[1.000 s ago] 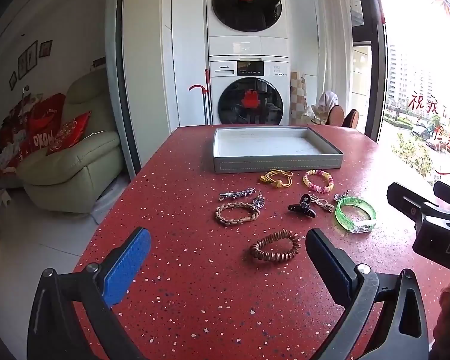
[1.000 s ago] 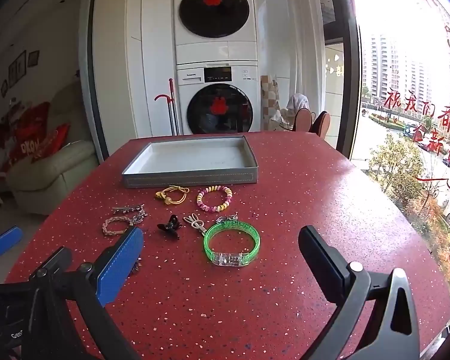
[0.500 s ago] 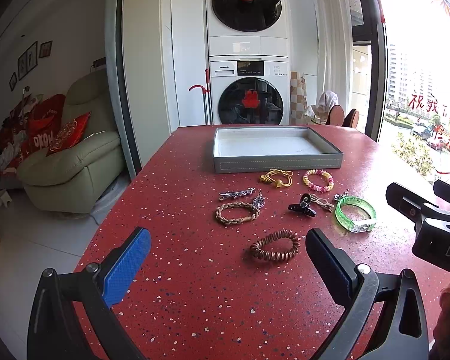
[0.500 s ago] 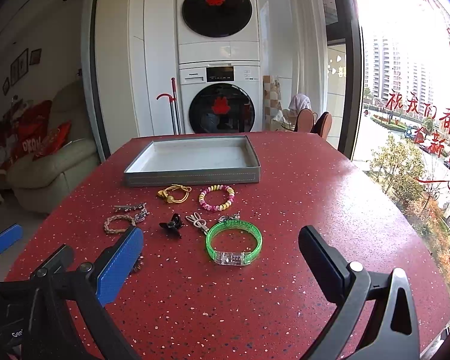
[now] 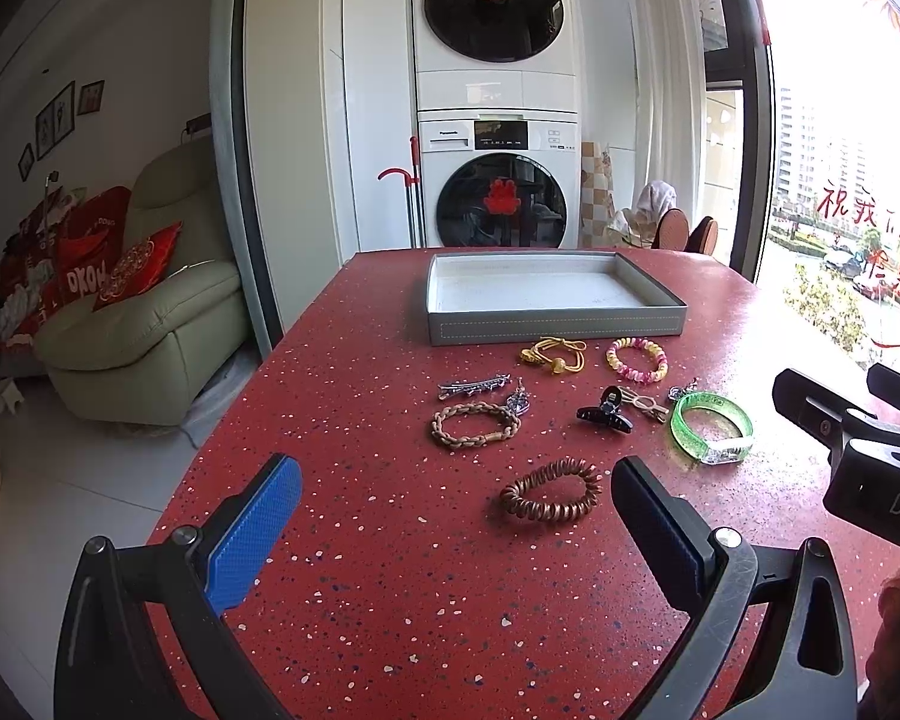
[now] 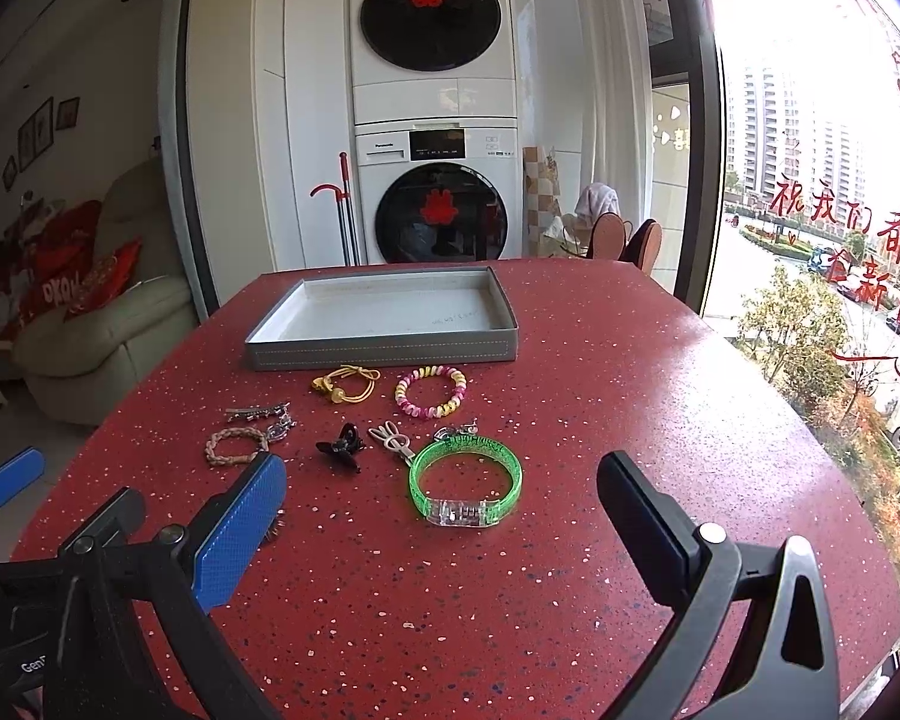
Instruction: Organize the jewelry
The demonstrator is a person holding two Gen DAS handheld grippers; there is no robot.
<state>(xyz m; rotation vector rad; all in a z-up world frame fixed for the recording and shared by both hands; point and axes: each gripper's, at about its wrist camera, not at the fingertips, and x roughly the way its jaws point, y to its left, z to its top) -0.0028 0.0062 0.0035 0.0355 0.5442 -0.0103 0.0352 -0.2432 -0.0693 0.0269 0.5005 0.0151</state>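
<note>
Only the left wrist view shows the coiled copper-brown spiral bracelet (image 5: 551,491) whole; in the right wrist view it hides behind a blue pad. The left gripper (image 5: 456,531) hovers spread wide and empty, with that bracelet lying just ahead, nearer its right finger. The right gripper (image 6: 441,531) is likewise spread and empty, the translucent green bangle (image 6: 465,481) lying ahead between its fingers. All the jewelry sits mid-surface on the red speckled table (image 6: 630,396), short of the shallow grey tray (image 6: 384,348) toward the far edge.
</note>
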